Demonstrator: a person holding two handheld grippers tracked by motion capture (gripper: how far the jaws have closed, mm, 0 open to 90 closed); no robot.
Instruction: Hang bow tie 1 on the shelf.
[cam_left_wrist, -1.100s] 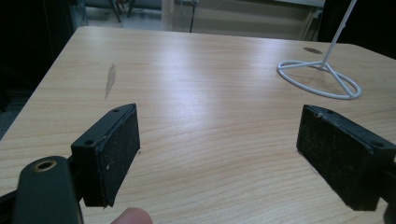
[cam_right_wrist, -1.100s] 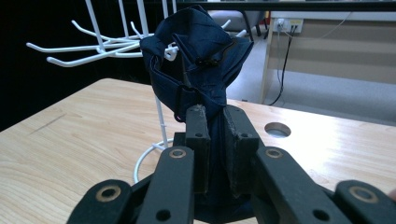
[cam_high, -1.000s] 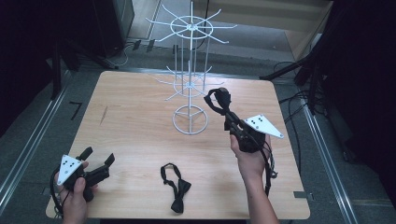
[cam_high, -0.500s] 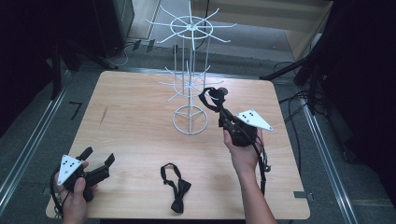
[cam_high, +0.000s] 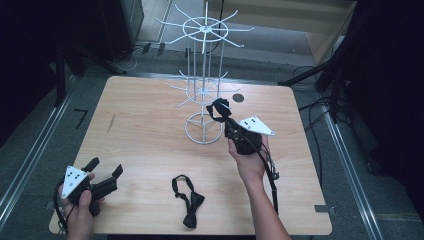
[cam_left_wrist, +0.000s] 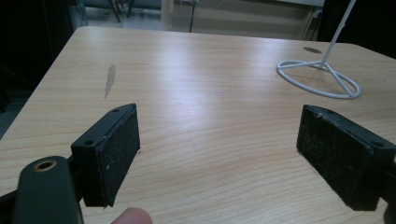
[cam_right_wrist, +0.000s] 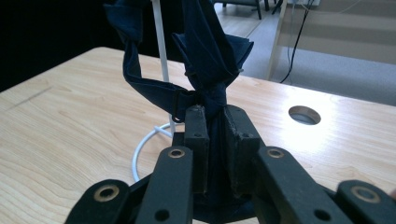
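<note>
A white wire display rack (cam_high: 204, 90) stands at the table's far middle. My right gripper (cam_high: 226, 120) is shut on a dark blue bow tie (cam_high: 216, 107) and holds it up just right of the rack's lower arms, above the ring base. In the right gripper view the bow tie (cam_right_wrist: 210, 56) bunches above the closed jaws of the right gripper (cam_right_wrist: 212, 114), with the rack's pole (cam_right_wrist: 161, 56) just behind. A second black bow tie (cam_high: 187, 200) lies flat near the front edge. My left gripper (cam_high: 105, 166) rests open at the front left; the left gripper (cam_left_wrist: 217, 140) has only bare wood between its pads.
The wooden table (cam_high: 140, 125) has a round cable hole (cam_high: 238, 98) right of the rack. The rack's ring base (cam_left_wrist: 320, 77) sits on the wood ahead of the left gripper. Cables and dark stands lie on the floor beyond the table's edges.
My right gripper has carried the bow tie leftward and slightly down, closer to the rack's lower arms. The left gripper and the bow tie on the table have stayed put.
</note>
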